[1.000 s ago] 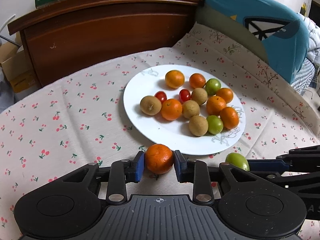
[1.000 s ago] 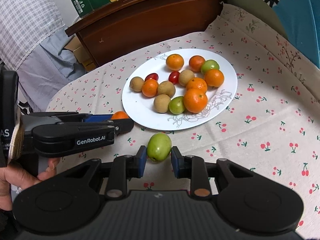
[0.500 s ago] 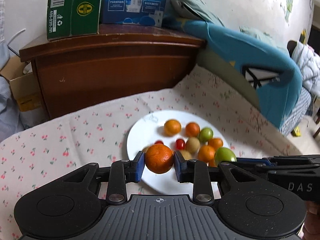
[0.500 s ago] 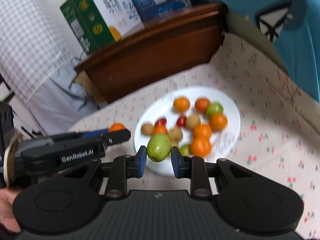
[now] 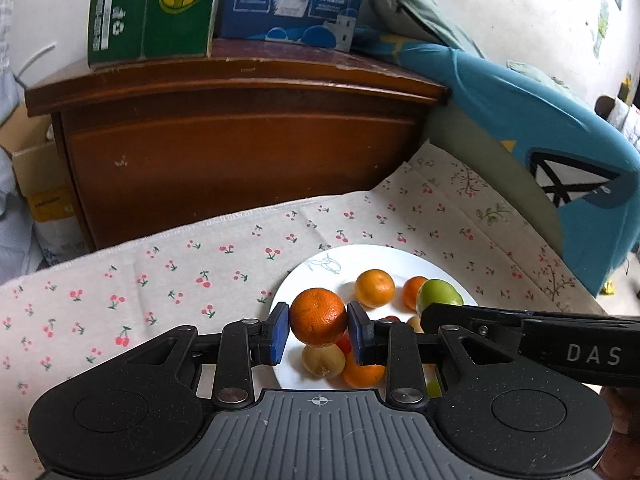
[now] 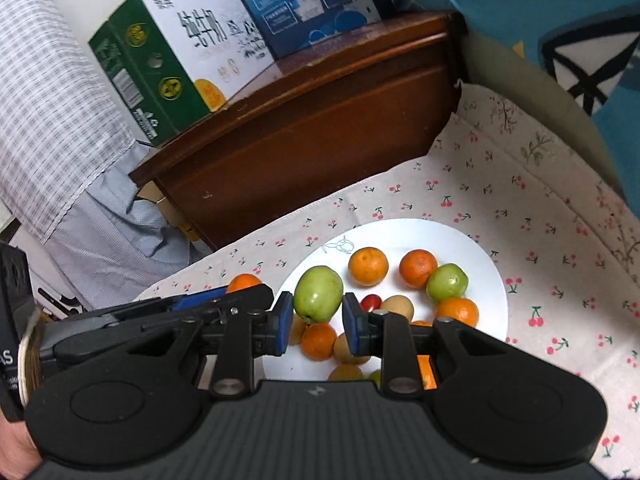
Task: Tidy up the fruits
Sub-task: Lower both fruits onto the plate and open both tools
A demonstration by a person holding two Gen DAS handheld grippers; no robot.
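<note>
My left gripper (image 5: 319, 334) is shut on an orange mandarin (image 5: 318, 317) and holds it in the air over the near left part of the white plate (image 5: 304, 280). My right gripper (image 6: 316, 320) is shut on a green fruit (image 6: 318, 293) and holds it above the plate (image 6: 472, 248). The plate carries several oranges, green fruits, brown longans and red cherry tomatoes. In the right wrist view the left gripper's arm (image 6: 160, 320) sits at the left with the mandarin (image 6: 244, 282) peeking over it. In the left wrist view the green fruit (image 5: 439, 295) shows above the right gripper's arm.
The plate sits on a cherry-print cloth (image 5: 180, 272). Behind it stands a brown wooden cabinet (image 5: 240, 140) with a green carton (image 5: 152, 8) and a blue carton (image 5: 292, 0) on top. A blue cushion (image 5: 540, 152) lies at the right.
Both grippers have lifted their fruits off the cloth and moved forward over the plate. The plate's near fruits are now hidden behind the grippers.
</note>
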